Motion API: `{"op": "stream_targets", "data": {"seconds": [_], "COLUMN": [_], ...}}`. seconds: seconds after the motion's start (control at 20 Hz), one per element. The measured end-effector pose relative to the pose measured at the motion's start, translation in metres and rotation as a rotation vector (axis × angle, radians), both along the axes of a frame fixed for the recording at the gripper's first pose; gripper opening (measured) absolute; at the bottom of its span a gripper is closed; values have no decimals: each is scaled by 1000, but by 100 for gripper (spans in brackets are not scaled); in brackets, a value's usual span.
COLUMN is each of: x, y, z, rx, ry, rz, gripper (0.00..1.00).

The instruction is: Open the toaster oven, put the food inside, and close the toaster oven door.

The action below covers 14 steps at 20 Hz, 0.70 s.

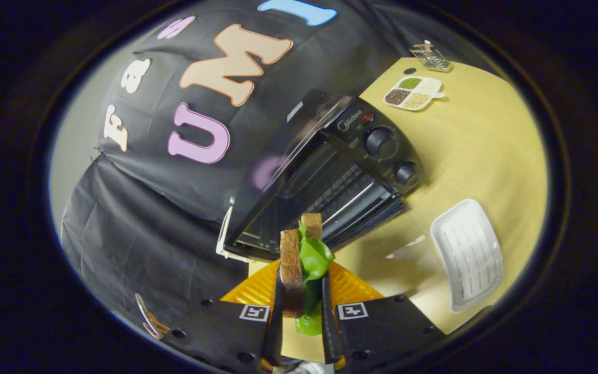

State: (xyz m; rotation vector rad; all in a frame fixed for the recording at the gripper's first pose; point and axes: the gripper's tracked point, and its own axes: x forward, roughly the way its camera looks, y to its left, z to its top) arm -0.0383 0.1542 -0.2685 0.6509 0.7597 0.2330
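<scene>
Toaster oven (330,171) sits on the yellow-tan table (486,156), just beyond my fingers, its back close to the black cloth wall (138,228). I see its glass door (325,200) with a metal handle bar across it and a wire rack behind the glass; the view is strongly tilted, and I cannot tell for certain whether the door is fully shut or slightly ajar. Two round knobs (380,141) stand on the control panel at one end of the oven, with a small red lamp beside them.

I hold the sandwich (301,254) in the gripper (301,311). Both fingers press on it from either side, so the jaws are pinched on the food with a narrow gap between them. The sandwich shows brown bread slices with a green lettuce leaf hanging out between them, and it stands on edge, reaching up toward the lower edge of the oven front. An orange ribbed plate (351,288) lies directly under the sandwich and the fingers.

A white ribbed tray (467,254) lies on the table beside the oven, apart from it. Farther off, past the knob end of the oven, I see a white divided dish (414,93) holding green, dark and pale grains, and beyond that a small wire rack (430,56) near the table edge.
</scene>
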Motion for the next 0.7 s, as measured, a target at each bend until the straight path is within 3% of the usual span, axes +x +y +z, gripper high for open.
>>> {"op": "stream_targets", "data": {"seconds": [0.35,0.7], "x": [43,78], "y": [14,14], "z": [3,-24], "rx": [114,102], "ry": [-58,-39], "rz": [-33,-66], "gripper": [33,33]}}
